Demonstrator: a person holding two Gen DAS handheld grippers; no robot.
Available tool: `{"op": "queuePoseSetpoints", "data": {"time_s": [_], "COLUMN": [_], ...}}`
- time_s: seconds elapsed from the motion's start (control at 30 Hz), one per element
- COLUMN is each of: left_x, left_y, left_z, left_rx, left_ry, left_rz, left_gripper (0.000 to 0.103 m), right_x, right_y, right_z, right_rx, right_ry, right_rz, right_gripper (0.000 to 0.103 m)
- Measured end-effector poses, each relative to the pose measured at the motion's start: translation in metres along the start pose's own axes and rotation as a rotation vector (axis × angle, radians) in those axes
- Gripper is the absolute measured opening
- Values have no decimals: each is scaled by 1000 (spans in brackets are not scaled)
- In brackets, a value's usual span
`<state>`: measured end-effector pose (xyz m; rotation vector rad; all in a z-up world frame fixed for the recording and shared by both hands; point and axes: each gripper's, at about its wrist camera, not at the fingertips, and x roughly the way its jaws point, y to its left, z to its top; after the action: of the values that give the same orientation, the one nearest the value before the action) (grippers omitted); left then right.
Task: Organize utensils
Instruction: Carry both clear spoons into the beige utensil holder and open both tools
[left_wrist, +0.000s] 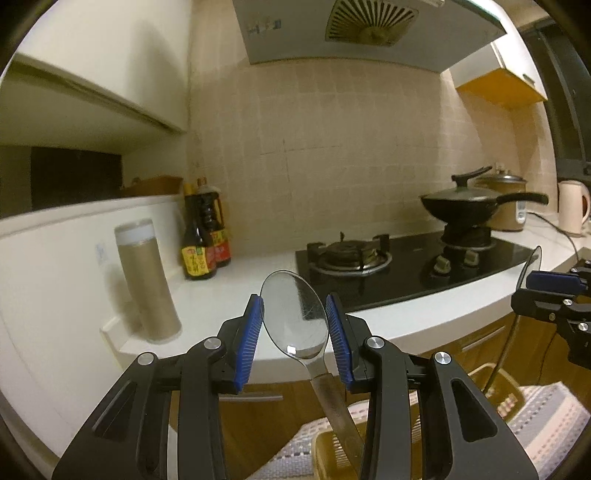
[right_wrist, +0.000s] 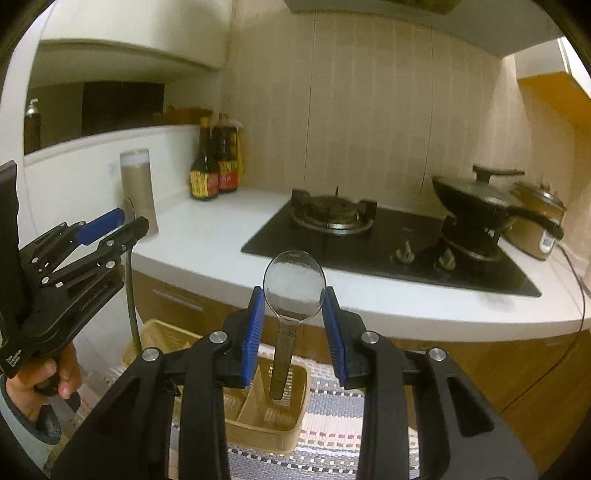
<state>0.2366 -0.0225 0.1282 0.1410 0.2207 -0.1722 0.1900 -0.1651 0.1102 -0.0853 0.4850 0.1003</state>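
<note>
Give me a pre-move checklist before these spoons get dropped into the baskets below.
1. Left gripper holds its spoon: ok, bowl pinched between the blue pads, handle hanging down.
2. Right gripper holds its spoon: ok, same grip.
3. Right spoon over a basket: ok, handle tip hangs above a compartment of the divided basket.
4. Left spoon over a basket: ok, handle points at a basket edge below, but which compartment cannot be told.
5. Handles clear of the counter edge: ok, both hang in front of it.
6. Basket compartments free: cannot tell, fingers hide much of them.
</note>
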Motion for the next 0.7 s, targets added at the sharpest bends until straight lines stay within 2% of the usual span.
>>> {"op": "queuePoseSetpoints", "data": {"time_s": [0.2, 0.63, 0.67, 0.7], "left_x": [13, 17, 14, 12], "left_y": [-5, 1, 1, 1], "left_z": [-24, -50, -50, -49], "left_rx": [26, 8, 10, 12], "left_ry": [0, 35, 34, 35], "left_rz": [40, -36, -44, -51], "left_gripper": [34, 36, 39, 50], "right_x": [26, 46, 44, 43], "right_y": [0, 5, 6, 7], "right_z": [-14, -37, -38, -37], "right_rx": [1, -10, -14, -16], "right_ry": [53, 129, 128, 129], "right_rz": [6, 31, 32, 34], "right_gripper": [29, 29, 29, 30]}}
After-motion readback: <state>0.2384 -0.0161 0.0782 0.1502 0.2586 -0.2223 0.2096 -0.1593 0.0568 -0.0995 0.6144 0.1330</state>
